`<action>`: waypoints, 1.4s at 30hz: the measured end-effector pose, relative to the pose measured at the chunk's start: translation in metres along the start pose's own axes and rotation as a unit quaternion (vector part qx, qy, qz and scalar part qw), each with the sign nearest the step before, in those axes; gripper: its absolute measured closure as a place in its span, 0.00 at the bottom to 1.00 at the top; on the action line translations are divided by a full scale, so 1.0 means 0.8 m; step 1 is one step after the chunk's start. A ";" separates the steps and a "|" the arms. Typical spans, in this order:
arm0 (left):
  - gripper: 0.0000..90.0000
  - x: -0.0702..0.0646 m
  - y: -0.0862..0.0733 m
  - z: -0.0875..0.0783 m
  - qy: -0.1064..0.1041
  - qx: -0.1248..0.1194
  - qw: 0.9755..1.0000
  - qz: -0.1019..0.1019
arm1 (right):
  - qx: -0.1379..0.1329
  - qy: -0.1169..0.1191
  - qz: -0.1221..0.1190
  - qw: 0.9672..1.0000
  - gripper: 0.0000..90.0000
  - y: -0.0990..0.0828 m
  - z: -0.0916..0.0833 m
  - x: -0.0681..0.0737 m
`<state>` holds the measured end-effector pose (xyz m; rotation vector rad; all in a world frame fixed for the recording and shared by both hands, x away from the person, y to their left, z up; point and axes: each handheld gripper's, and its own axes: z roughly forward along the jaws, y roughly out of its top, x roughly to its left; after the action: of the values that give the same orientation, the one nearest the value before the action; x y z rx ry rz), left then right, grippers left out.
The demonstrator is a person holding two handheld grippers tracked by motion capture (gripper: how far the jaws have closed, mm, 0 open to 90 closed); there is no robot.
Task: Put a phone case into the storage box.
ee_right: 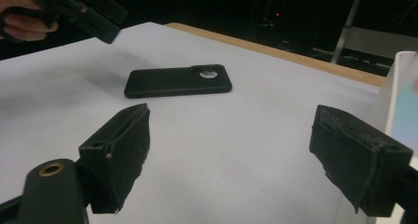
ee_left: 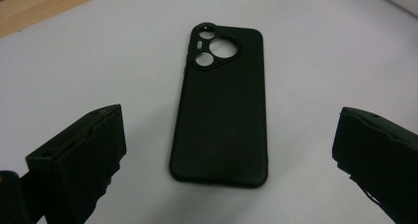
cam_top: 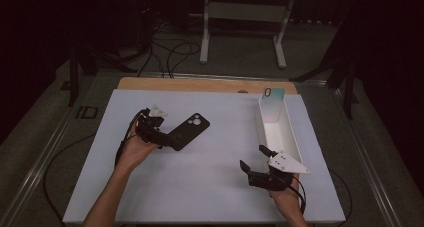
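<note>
A black phone case [cam_top: 190, 130] lies back-up on the white board [cam_top: 200, 187], camera cut-outs at its far end. My left gripper [cam_top: 159, 135] hovers at the case's near end, open. In the left gripper view the case [ee_left: 222, 105] lies ahead, its near end between the two spread jaws of the left gripper [ee_left: 230, 118]; no contact shows. My right gripper [cam_top: 255, 157] stands open at the front right, beside the white box, with nothing between its jaws. In the right gripper view the case [ee_right: 177, 81] lies farther off, beyond the right gripper [ee_right: 235, 120].
A long narrow white box [cam_top: 290, 137] runs front to back on the right of the board; its wall [ee_right: 401, 86] is close to my right jaw. A pale teal slab [cam_top: 274, 93] leans at its far end. Behind the table are a wooden edge [cam_top: 200, 83], cables and a white stand [cam_top: 245, 22].
</note>
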<state>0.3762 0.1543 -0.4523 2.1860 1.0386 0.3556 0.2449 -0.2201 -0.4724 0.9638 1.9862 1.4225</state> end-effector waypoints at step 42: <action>0.01 0.005 0.023 0.126 -0.031 0.141 0.989 0.005 | 0.008 0.002 0.000 1.000 0.17 -0.005 0.003 -0.001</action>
<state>0.4397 0.1023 -0.5137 2.4366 1.0991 0.1496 0.2466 -0.2203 -0.4768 0.9685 2.0037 1.4105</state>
